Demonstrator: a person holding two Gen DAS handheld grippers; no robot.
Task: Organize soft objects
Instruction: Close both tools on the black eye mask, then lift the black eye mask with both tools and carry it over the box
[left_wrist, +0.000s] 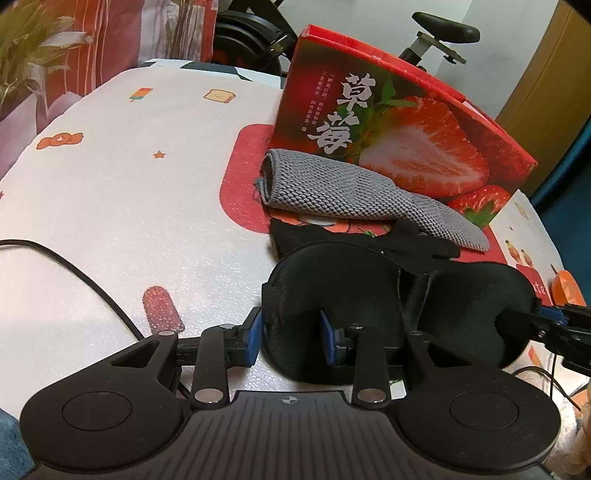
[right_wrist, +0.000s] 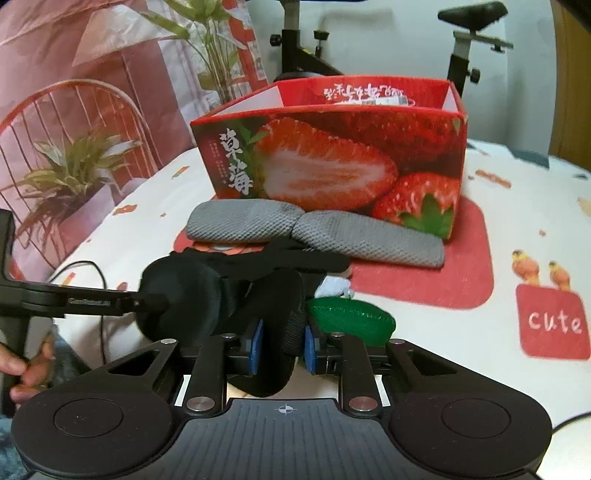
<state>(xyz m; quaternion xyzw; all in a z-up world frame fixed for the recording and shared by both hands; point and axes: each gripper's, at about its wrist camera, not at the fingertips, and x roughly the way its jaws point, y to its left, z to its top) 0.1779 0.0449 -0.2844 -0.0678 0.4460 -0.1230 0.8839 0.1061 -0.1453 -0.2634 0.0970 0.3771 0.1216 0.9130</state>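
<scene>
A black padded eye mask (left_wrist: 351, 291) hangs between my two grippers just above the table. My left gripper (left_wrist: 291, 339) is shut on its left eye cup. My right gripper (right_wrist: 282, 343) is shut on its right end, near the strap; it also shows in the left wrist view (left_wrist: 550, 317). A grey knitted cloth (left_wrist: 354, 192) lies folded in front of the red strawberry box (left_wrist: 406, 122), which is open at the top (right_wrist: 369, 99). A black fabric piece (left_wrist: 417, 240) lies under the mask. A green knitted item (right_wrist: 351, 319) lies by my right fingers.
The table (left_wrist: 129, 184) has a white patterned cover with red patches. A black cable (left_wrist: 74, 269) runs along its left side. Plants (right_wrist: 70, 173), a red chair and an exercise bike (right_wrist: 465, 48) stand behind the table.
</scene>
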